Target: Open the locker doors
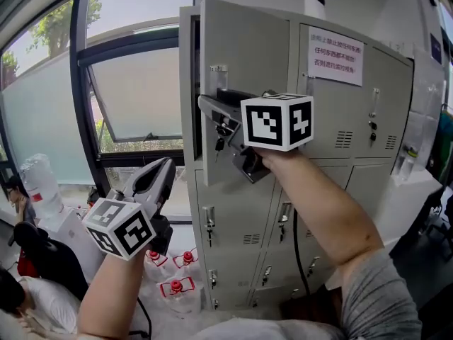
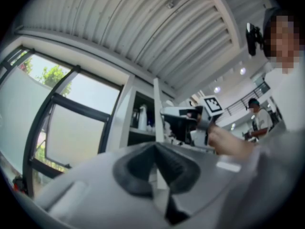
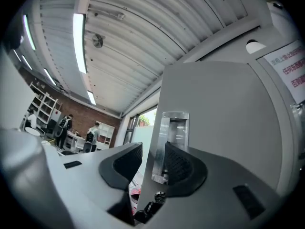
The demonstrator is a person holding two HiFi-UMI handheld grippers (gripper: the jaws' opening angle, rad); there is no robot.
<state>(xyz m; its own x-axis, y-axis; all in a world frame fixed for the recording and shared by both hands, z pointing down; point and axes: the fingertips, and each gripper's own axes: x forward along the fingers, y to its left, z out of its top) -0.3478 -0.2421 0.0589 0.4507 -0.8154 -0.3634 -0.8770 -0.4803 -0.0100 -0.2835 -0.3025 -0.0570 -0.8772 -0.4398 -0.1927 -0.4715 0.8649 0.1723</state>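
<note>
The top-left locker door (image 1: 248,55) stands ajar, its free left edge swung out from the locker (image 1: 340,140) with a dark slot behind it. The right gripper (image 3: 153,152) has its claw spread astride that edge by the handle (image 3: 172,128), and one pad (image 3: 124,163) is clear of the metal. The left gripper (image 1: 164,167) hangs low at the left in open air before the window (image 1: 134,98), well apart from the door, its claw pressed together on nothing.

At the centre of the frame, the right gripper (image 1: 221,119) reaches the free edge of the open top locker door (image 1: 248,55). At lower left, the left gripper (image 1: 161,174) hangs before the window (image 1: 134,98), apart from the lockers (image 1: 340,161).
</note>
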